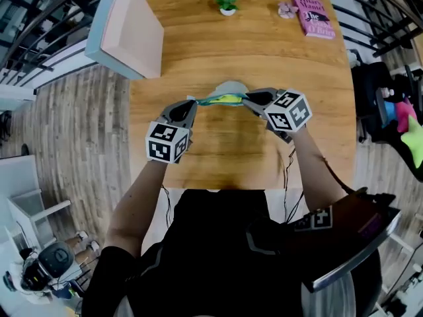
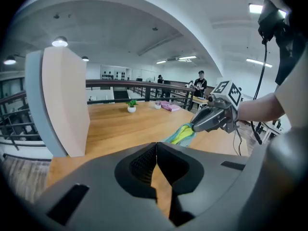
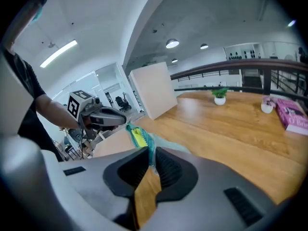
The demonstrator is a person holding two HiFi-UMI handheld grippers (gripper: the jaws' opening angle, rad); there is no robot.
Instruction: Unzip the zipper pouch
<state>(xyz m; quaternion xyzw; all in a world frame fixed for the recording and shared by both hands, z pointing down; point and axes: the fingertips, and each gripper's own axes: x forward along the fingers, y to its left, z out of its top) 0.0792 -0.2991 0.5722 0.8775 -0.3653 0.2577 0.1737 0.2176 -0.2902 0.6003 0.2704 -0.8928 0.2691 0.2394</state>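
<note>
The zipper pouch (image 1: 221,100), teal with a yellow inside showing along its zipper, is stretched above the wooden table (image 1: 297,71) between both grippers. My left gripper (image 1: 192,102) is shut at the pouch's left end. In the right gripper view its tips (image 3: 126,121) meet the far end of the pouch (image 3: 139,137). In its own view the left gripper (image 2: 156,150) has its jaws pressed together, and the pouch (image 2: 183,134) runs down behind them. My right gripper (image 1: 248,99) is shut on the pouch's right end; the teal edge sits between its jaws (image 3: 150,160).
A tall pink and pale blue panel (image 1: 129,32) stands at the table's back left. A small potted plant (image 1: 227,4), a little pink ornament (image 1: 286,8) and a pink book (image 1: 312,15) lie along the far edge. Bright items (image 1: 403,121) sit beyond the right edge.
</note>
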